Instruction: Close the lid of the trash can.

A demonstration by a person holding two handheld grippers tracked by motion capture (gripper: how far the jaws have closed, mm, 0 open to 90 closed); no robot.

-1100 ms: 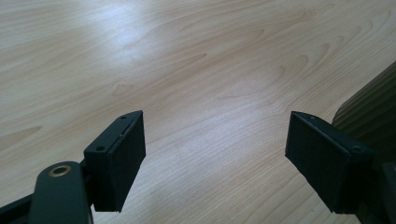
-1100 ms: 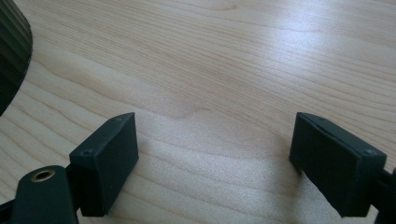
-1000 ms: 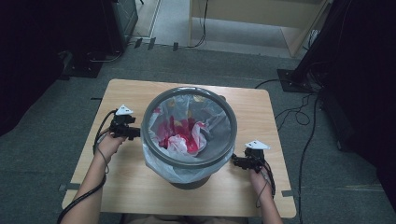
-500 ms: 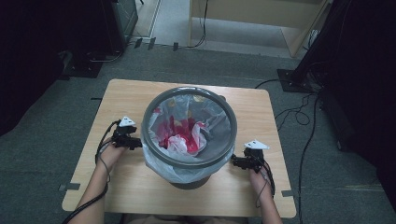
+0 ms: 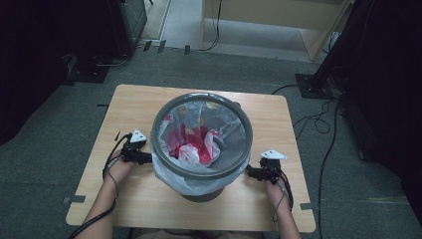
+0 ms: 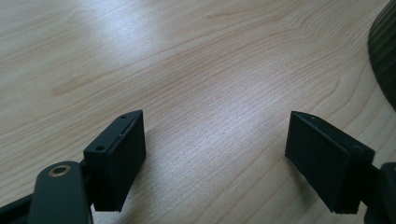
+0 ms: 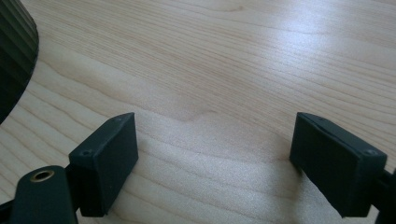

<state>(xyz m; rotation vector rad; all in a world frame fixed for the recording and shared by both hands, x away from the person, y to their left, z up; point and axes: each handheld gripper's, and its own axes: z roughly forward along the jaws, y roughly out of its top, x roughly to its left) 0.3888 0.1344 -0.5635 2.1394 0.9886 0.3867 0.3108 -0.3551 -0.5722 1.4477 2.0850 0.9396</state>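
The left gripper [image 5: 144,158] has slid down the bin's side since a second ago, from up beside the rim to a lower spot near the person, and now sits just left of the waste bin [image 5: 201,137]. The right gripper [image 5: 253,173] has barely budged, parked just right of the bin. The bin stands in the middle of the wooden table [image 5: 134,104], lined with a clear plastic bag [image 5: 226,127] folded over its rim, and there is red and white rubbish [image 5: 191,144] down inside. In both gripper views the jaws are spread wide with nothing between them, only bare tabletop below. The bin's ribbed dark wall [image 6: 385,46] peeks in at the edge of the left gripper view, and likewise in the right gripper view.
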